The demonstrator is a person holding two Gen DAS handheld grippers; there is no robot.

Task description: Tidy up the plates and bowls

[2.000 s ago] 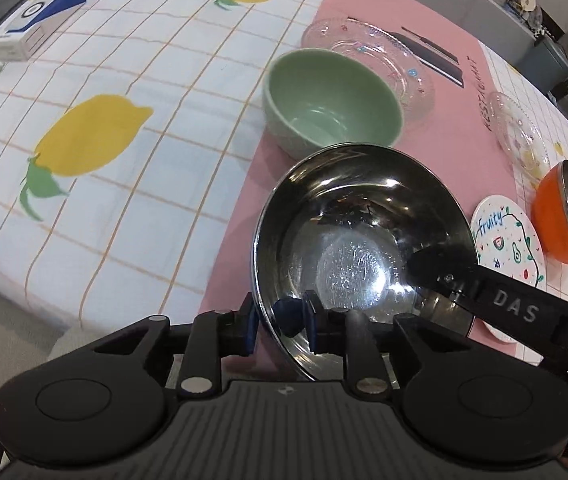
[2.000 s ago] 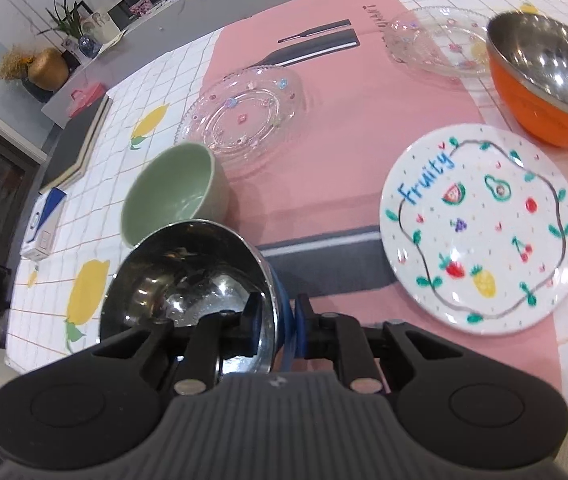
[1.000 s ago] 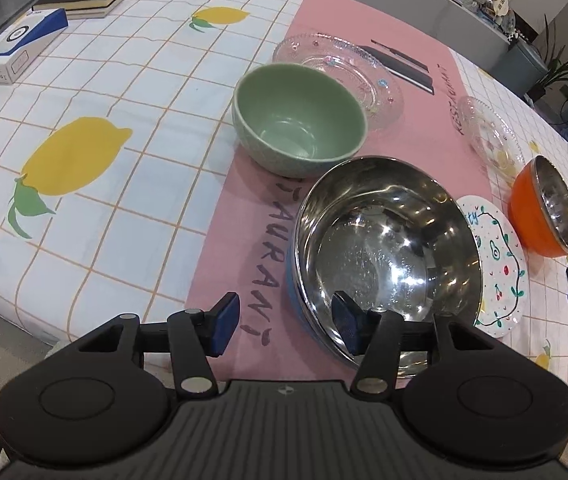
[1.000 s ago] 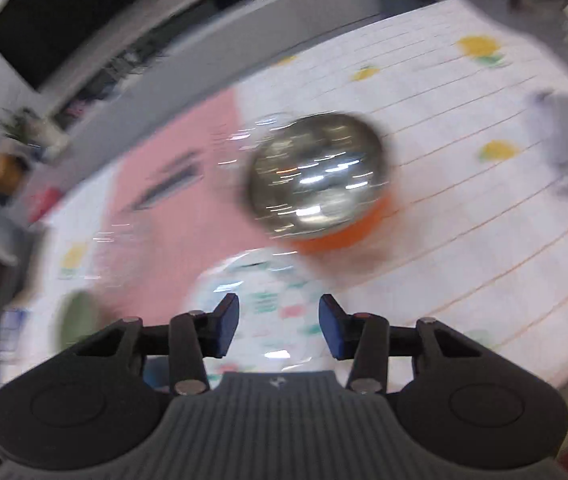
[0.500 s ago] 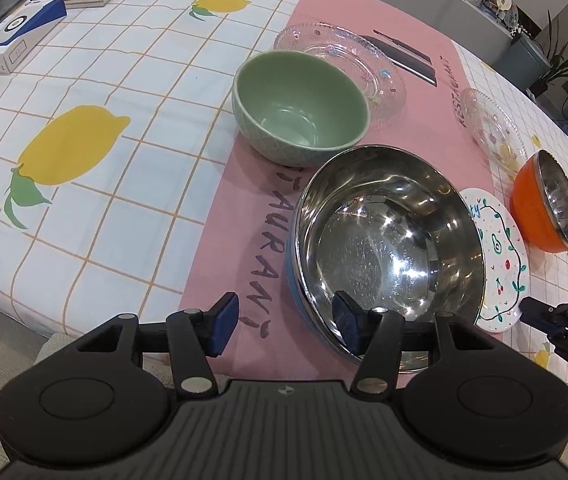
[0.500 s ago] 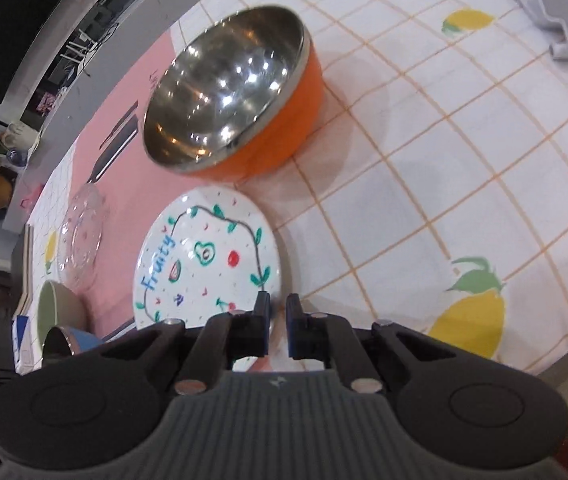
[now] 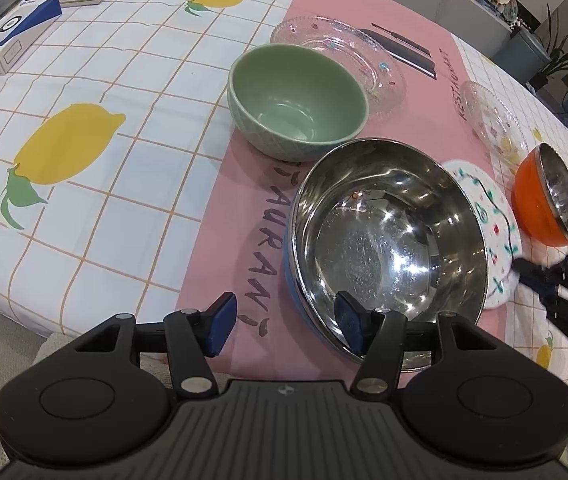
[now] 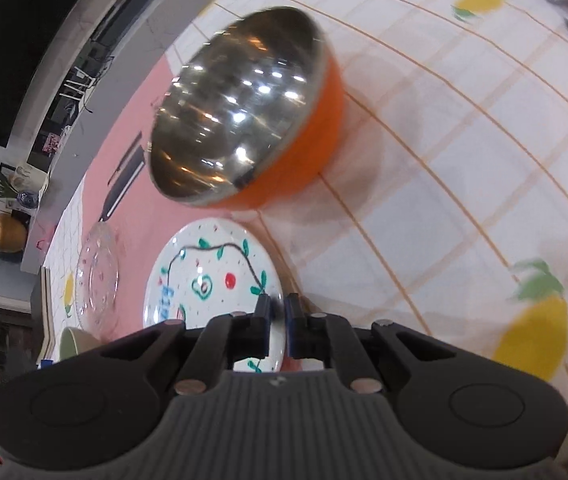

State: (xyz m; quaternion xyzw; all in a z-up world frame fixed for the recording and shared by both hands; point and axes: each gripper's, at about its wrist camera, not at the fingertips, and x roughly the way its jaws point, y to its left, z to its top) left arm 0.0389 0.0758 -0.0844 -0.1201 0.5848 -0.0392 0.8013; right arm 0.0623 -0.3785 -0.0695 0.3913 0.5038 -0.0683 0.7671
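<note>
While only the left view is showing the steel bowl (image 7: 388, 236), the right gripper (image 8: 277, 312) is clamping the fruit plate (image 8: 211, 280) rim; the left gripper (image 7: 286, 320) is standing half open, empty.

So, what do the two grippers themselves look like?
Both are black plastic. The left gripper has a ribbed body, two round side discs, silver rivets on its linkage arms and blue finger pads. The right gripper looks the same, ribbed and grey-black. No sleeves or cables are clearly visible.
</note>
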